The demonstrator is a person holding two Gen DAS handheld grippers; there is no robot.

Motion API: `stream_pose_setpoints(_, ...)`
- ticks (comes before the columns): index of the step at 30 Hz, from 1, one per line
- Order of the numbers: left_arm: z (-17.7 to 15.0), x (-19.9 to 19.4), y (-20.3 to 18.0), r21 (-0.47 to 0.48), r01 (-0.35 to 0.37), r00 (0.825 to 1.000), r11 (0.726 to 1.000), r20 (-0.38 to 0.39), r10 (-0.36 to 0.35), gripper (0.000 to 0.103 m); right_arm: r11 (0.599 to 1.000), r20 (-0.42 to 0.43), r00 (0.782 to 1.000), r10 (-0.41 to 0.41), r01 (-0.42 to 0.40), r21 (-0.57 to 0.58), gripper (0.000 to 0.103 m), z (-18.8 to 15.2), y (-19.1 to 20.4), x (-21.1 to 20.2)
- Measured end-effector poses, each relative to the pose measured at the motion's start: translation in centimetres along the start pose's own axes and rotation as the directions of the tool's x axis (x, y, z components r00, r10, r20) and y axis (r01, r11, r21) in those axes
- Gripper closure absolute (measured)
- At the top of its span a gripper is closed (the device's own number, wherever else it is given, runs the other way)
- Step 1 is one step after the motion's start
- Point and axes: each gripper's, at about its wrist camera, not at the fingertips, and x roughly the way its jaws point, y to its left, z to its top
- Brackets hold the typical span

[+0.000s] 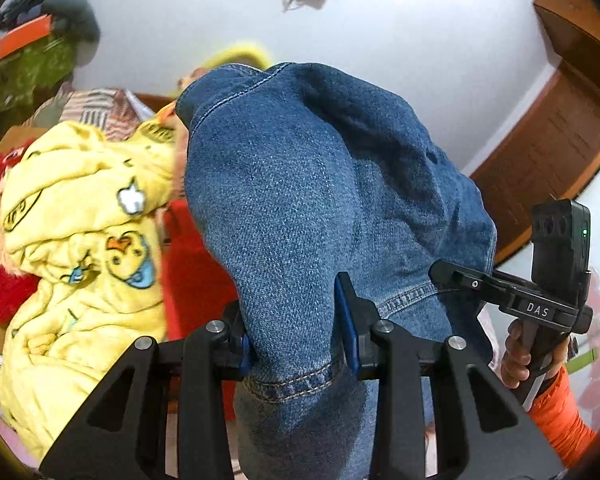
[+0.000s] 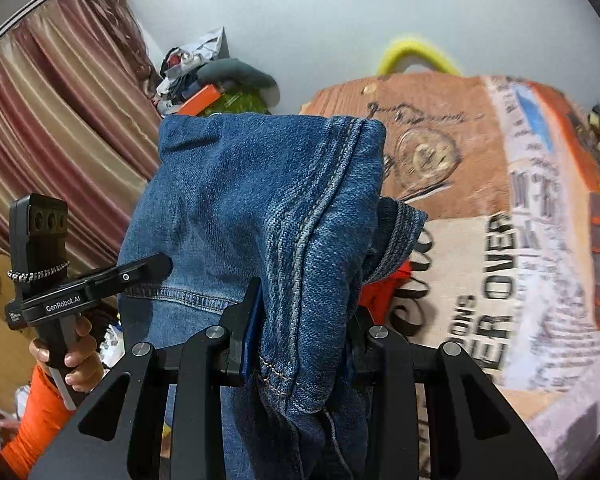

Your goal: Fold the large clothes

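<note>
A blue denim garment (image 1: 300, 184) fills the middle of the left wrist view, held up in the air. My left gripper (image 1: 296, 344) is shut on a hemmed edge of it. In the right wrist view the same denim (image 2: 252, 208) hangs over my right gripper (image 2: 304, 340), which is shut on a thick bunch of seamed fabric. The right gripper's body also shows at the right of the left wrist view (image 1: 500, 296), touching the denim. The left gripper's body shows at the left of the right wrist view (image 2: 92, 284). The denim hides most of both sets of fingers.
A yellow duck-print fleece (image 1: 84, 240) lies heaped at the left over red fabric (image 1: 196, 264). A printed brown and white blanket (image 2: 500, 240) covers the surface to the right. Striped curtains (image 2: 52, 128), a clutter pile (image 2: 204, 88) and a wooden door frame (image 1: 556, 136) stand around.
</note>
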Motion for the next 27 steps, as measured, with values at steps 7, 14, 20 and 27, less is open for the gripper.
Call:
stream_pose_setpoints(7,-0.2,4.6,5.1,-0.072,-0.017,0.999,0.997,-0.05,0.013,0.069,0.999,-0.077,0.997,-0.012,0.015,0.043,0.074,-0.3,-1.3,5.7)
stream_pose_setpoints(14,-1.5,9.9,9.0,-0.151,-0.004,0.996,0.989,-0.085,-0.009,0.069,0.996,-0.15,0.986,-0.066,0.074,0.044,0.074,-0.9,-2.8,9.7)
stream_pose_setpoints(20,-2.0,11.3,11.0,-0.141,0.001,0.996,0.99,-0.092,-0.014,0.061,0.997,-0.172,0.982,-0.077,0.076,-0.013,0.071,-1.1,-3.0,10.5)
stream_pose_setpoints(27,-3.0,9.4,8.0,0.064,-0.154,0.982,0.986,-0.097,0.16,0.05,0.982,-0.169,0.968,-0.183,0.171,-0.086,0.06,-2.2,-2.5,10.1)
